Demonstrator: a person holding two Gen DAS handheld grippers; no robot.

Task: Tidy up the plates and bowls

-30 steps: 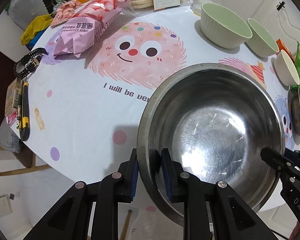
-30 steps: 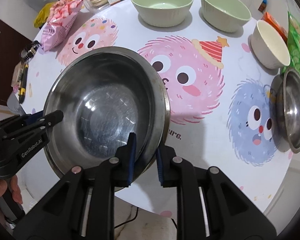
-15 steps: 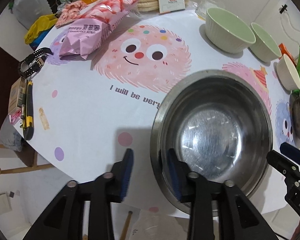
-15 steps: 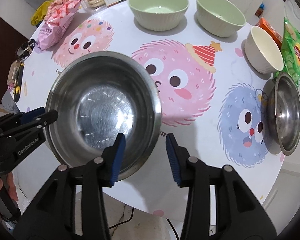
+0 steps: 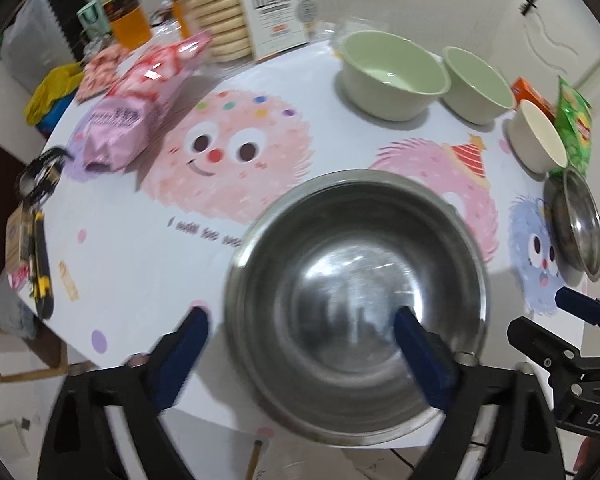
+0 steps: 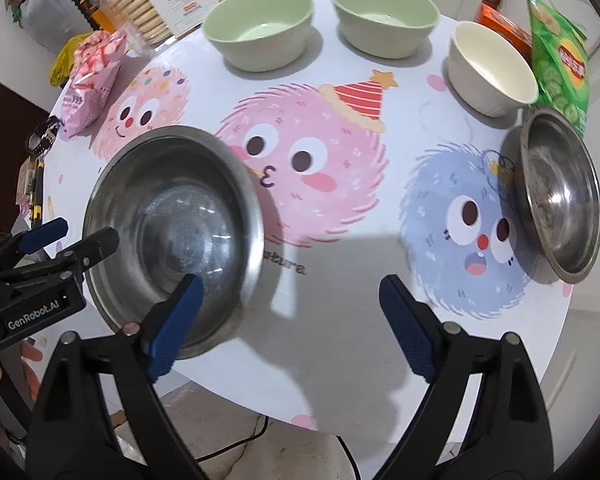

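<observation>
Both my claws have just been opening and now gape empty, big steel bowl (image 6: 172,236) freed at ten o'clock of right gripper (image 6: 290,320), small steel bowl (image 6: 560,196) at two, left gripper (image 5: 300,354) farther off.

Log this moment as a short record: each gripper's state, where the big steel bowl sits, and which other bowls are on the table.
left gripper: open, jaws just widened, straddling the near rim without pressing
right gripper: open, just widened, nothing gripped
large steel bowl: upright on the table, near edge
other bowls: two green bowls, white bowl, small steel bowl at right edge
</observation>
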